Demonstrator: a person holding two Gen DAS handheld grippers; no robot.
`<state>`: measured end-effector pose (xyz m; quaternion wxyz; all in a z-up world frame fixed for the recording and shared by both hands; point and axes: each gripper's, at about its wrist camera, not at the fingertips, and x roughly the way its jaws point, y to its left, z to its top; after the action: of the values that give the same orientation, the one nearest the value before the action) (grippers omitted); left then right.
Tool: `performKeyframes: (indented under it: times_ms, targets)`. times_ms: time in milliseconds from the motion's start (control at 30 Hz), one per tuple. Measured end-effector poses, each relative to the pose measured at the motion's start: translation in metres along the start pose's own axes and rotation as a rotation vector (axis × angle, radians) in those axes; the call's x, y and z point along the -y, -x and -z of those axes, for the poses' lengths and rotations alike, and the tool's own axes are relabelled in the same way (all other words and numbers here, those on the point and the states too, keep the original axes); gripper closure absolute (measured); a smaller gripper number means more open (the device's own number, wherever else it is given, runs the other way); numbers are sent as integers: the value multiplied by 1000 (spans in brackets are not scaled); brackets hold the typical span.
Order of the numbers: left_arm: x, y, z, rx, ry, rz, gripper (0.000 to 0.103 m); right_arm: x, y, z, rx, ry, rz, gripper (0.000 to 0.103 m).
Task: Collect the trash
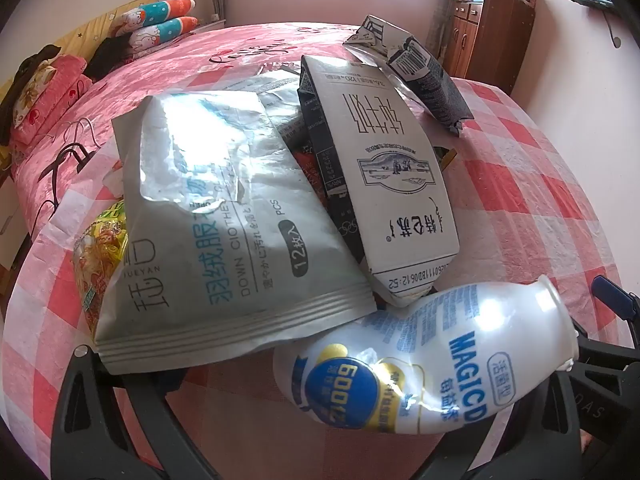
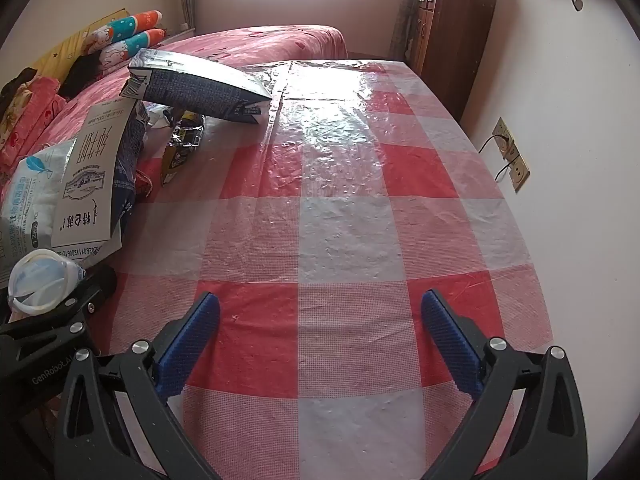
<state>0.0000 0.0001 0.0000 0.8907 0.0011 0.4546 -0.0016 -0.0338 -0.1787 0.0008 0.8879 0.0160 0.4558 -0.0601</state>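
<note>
My left gripper [image 1: 396, 384] is shut on a crushed white plastic drink bottle [image 1: 424, 364] with blue lettering, held just above the checked table. Its open mouth also shows in the right wrist view [image 2: 38, 282]. Behind it lies a heap of trash: a silver wipes pouch [image 1: 216, 232], a white milk carton [image 1: 388, 184], a dark carton [image 1: 416, 68] and a yellow snack wrapper [image 1: 100, 256]. In the right wrist view the milk carton [image 2: 90, 184] and dark carton [image 2: 200, 84] lie at the left. My right gripper [image 2: 320, 340] is open and empty over the table.
The table wears a red-and-white checked plastic cloth [image 2: 340, 220]. A bed with a pink cover [image 1: 192, 64] and pillows [image 1: 160, 24] stands behind it. A brown wooden cabinet [image 2: 452, 36] stands at the back right. Wall sockets [image 2: 510, 154] sit on the right wall.
</note>
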Motion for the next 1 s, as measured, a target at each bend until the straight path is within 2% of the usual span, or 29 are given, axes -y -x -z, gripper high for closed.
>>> performKeyframes:
  times_ms: [300, 400, 600, 733, 1000]
  targets:
    - [-10, 11, 9, -7, -26, 39, 4, 7, 14, 10, 10, -35, -29, 4]
    - [-14, 23, 17, 5, -36, 80, 4, 8, 33, 13, 52, -31, -1, 4]
    - [-13, 52, 33, 50, -63, 110, 4, 12, 73, 12, 151, -44, 17, 4]
    - [-25, 80, 40, 101, -60, 109, 4, 11, 103, 16, 211, -43, 33, 4]
    - [-52, 123, 48, 147, -36, 132, 4, 0, 161, 32, 320, -52, 62, 4]
